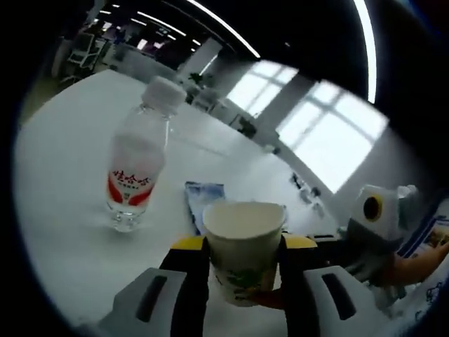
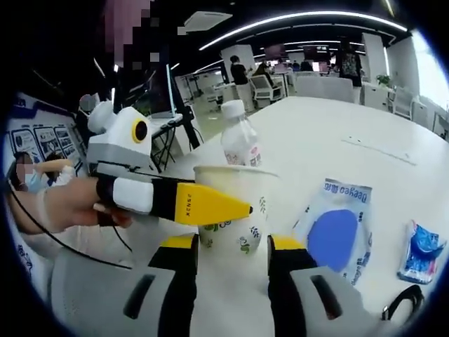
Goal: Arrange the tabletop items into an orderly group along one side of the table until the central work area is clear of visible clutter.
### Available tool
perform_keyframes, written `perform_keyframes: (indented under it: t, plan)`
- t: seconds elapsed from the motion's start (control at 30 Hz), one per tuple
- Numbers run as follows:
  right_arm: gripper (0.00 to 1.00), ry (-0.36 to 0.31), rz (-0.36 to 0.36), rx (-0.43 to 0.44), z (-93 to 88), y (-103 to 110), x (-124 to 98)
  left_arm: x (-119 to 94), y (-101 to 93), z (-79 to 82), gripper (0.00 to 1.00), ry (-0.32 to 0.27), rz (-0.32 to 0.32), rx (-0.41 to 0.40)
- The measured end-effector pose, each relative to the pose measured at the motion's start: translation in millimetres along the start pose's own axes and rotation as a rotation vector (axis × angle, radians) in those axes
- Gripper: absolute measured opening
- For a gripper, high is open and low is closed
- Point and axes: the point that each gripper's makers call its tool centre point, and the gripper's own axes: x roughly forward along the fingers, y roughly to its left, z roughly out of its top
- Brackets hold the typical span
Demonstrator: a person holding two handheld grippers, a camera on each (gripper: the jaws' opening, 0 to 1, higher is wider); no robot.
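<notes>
White surface (image 1: pixel 63 210) runs under both grippers, in an open office with ceiling strip lights and bright windows behind.

In the left gripper view, the left gripper (image 1: pixel 244 263) has its jaws closed part-way against the sides of a paper cup (image 1: pixel 243 249), which stands upright between the yellow-tipped jaws at 6 o'clock. The cup is pale with a green leaf print and looks empty at the rim. At 9 o'clock stands a clear bottle (image 1: pixel 138 165) with a white cap and red label, upright and apart from the cup. Just behind the cup, at 12 o'clock from it, lies a blue packet (image 1: pixel 198 196). The right gripper (image 1: pixel 375 225) sits at 3 o'clock.

In the right gripper view, the right gripper (image 2: pixel 231 253) has its jaws wide apart, holding nothing, flanking the cup (image 2: pixel 235 217) without clearly touching it. The left gripper (image 2: pixel 175 200), held by a hand (image 2: pixel 66 203), reaches in from 9 o'clock against the cup. The bottle (image 2: pixel 238 144) stands behind at 12 o'clock. A white-and-blue pouch (image 2: pixel 337 228) lies at 3 o'clock, a small blue wrapper (image 2: pixel 421 253) beyond it, and a black cord (image 2: pixel 401 302) at 4 o'clock.
</notes>
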Motion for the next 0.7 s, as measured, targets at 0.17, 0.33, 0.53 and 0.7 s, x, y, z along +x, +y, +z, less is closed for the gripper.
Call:
perform_keyframes:
  t: [0.17, 0.33, 0.53, 0.7]
  plan:
    - [0.36, 0.031, 0.002, 0.029, -7.1, -8, -8, -5, 8.8, 1.8, 0.35, -0.002, 0.037, 0.092]
    - [0.34, 0.038, -0.017, 0.041, -2.4, -20, -18, -8, 16.6, 1.5, 0.34, -0.010, 0.047, 0.162]
    - [0.34, 0.022, -0.027, 0.066, 16.8, -36, -27, -9, 14.1, -6.5, 0.34, 0.019, 0.000, 0.341]
    - [0.32, 0.019, -0.014, 0.054, 37.3, -39, -29, -8, 6.6, -17.8, 0.34, 0.045, -0.049, 0.474]
